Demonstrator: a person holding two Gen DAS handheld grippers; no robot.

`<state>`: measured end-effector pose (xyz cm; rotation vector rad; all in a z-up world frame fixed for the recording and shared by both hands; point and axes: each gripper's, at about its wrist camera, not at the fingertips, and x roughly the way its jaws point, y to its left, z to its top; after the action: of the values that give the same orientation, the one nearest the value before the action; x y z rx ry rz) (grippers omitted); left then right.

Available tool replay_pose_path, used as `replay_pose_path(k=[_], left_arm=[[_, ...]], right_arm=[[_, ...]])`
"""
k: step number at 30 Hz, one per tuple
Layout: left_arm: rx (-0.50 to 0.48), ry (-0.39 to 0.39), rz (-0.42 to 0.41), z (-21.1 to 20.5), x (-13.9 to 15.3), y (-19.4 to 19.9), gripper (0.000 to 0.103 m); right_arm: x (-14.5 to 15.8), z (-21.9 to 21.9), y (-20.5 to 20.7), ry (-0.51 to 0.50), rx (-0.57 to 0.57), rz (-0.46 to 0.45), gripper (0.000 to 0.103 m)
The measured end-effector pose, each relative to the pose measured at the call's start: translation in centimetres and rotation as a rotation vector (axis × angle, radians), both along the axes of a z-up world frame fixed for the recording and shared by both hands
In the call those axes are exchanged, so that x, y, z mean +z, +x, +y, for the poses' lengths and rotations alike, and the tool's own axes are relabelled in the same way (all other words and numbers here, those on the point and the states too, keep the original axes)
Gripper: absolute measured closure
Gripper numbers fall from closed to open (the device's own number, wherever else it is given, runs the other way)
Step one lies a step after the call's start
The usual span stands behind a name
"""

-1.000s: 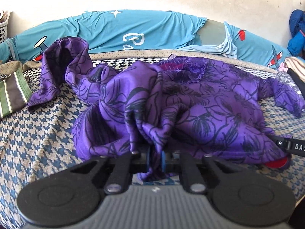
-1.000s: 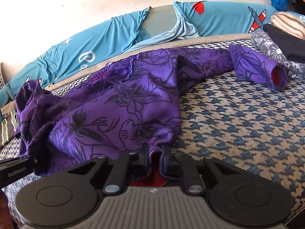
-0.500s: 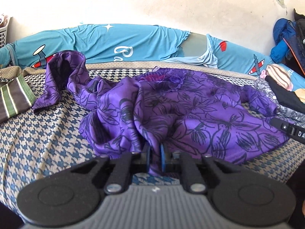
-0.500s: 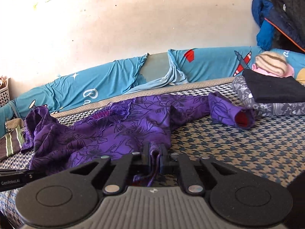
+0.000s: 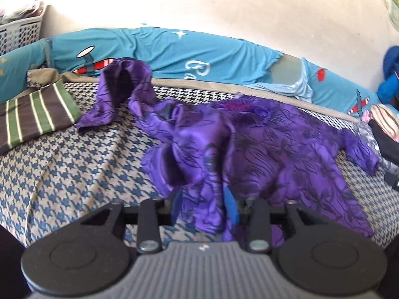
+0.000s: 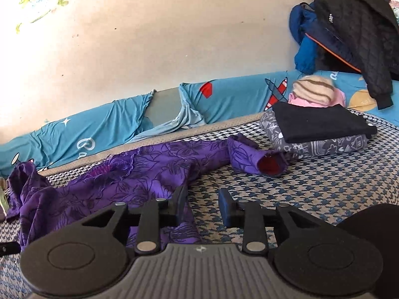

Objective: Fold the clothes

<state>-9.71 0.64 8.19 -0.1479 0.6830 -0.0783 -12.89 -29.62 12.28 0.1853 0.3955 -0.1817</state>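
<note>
As both grippers stood over the bed, the scene read so:

Garment: the purple top lay crumpled on the houndstooth bedspread, one sleeve flung far left near a striped cloth, the other reaching right toward a folded stack.

Garment and left jaws: a bunched fold of the hem hung between the blue pads of the left gripper, filling most of the gap. Whether either pad touched the cloth could not be told from the blurred view.

Garment and right jaws: the hem lay at the left finger of the right gripper; only bedspread showed in the gap.

Pose, left: tilted down at the near edge of the bed.

Pose, right: pointed shallowly downward, looking across the bed at the wall.

Left jaws: partly parted, having just been opening, cloth between them but not clamped.

Right jaws: partly parted, having just been opening, released and empty.

Far side: blue pillows lined the wall.
</note>
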Motion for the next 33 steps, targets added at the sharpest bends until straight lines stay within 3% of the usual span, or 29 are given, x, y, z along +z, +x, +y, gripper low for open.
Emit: replay_pose_path(k=[5, 13, 16, 22, 27, 33], left_arm=[[0.02, 0.035, -0.037, 1.4, 0.5, 1.5, 0.045], [-0.043, 0.064, -0.055, 3.2, -0.7, 5.3, 0.045], [-0.084, 0.067, -0.032, 3.6, -1.6, 6.2, 0.047], [-0.201, 0.194, -0.011, 4.1, -2.3, 7.2, 0.047], [-0.298, 0.21, 0.001, 3.9, -2.8, 8.6, 0.047], [-0.372, 0.29, 0.006, 2.6, -3.8, 10.0, 0.047]], right_arm=[[-0.7, 3.0, 0.3, -0.007, 0.197, 0.026, 0.073], [-2.2, 8.0, 0.5, -0.073, 0.435, 0.071, 0.068], [-2.8, 8.7, 0.5, -0.084, 0.465, 0.092, 0.066], [-3.3, 8.6, 0.9, -0.074, 0.468, 0.114, 0.064], [-3.7, 8.4, 1.7, -0.036, 0.46, 0.143, 0.064], [-4.1, 8.7, 1.9, -0.051, 0.468, 0.16, 0.063]])
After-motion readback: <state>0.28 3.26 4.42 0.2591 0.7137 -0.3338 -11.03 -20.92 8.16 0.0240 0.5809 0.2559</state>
